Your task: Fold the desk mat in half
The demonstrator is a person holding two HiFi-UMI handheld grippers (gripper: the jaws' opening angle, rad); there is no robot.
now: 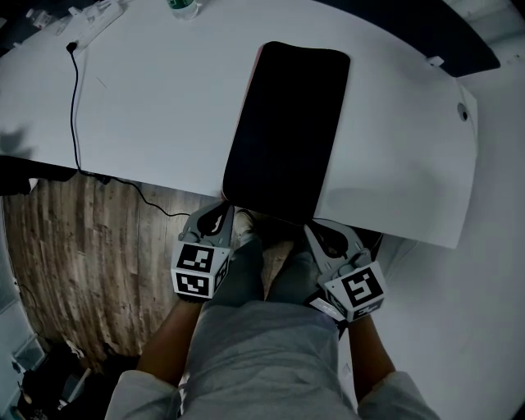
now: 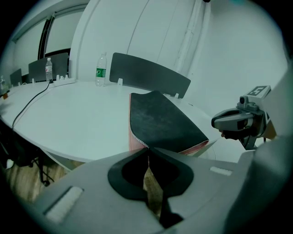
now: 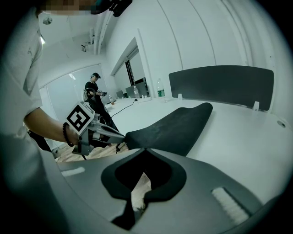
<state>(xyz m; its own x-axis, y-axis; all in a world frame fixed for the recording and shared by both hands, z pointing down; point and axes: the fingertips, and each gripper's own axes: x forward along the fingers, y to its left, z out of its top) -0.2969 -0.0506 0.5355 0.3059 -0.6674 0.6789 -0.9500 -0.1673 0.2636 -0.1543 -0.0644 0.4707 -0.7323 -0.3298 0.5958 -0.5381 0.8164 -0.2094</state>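
Looking steeply down over a person's lap, a black desk mat (image 1: 287, 123) lay lengthwise on a curved white desk (image 1: 148, 107), its far end flat and its near end at the desk's near edge. The left gripper (image 1: 220, 215) had its jaws pressed together on the mat's near left corner. The right gripper (image 1: 318, 234) was pinched in the same way on the near right corner. In the gripper views the near end curved up off the desk towards the jaws, and a pinkish underside showed along its left edge. The fold looked barely begun.

A water bottle (image 1: 184, 6) stood near the desk's far edge, to the left of the mat's far end, and a thin black cable (image 1: 76, 107) ran across the desk's left side, well apart from the mat.

Several things could have gone wrong from there. Each gripper held only a small bite of corner, so the mat's weight could have pulled a corner free as the end rose. The desk looked smooth, so pushing forward could have slid the whole mat towards the bottle instead of bending it. If one gripper had travelled ahead of the other, the fold would have landed skewed, with the edges not lined up
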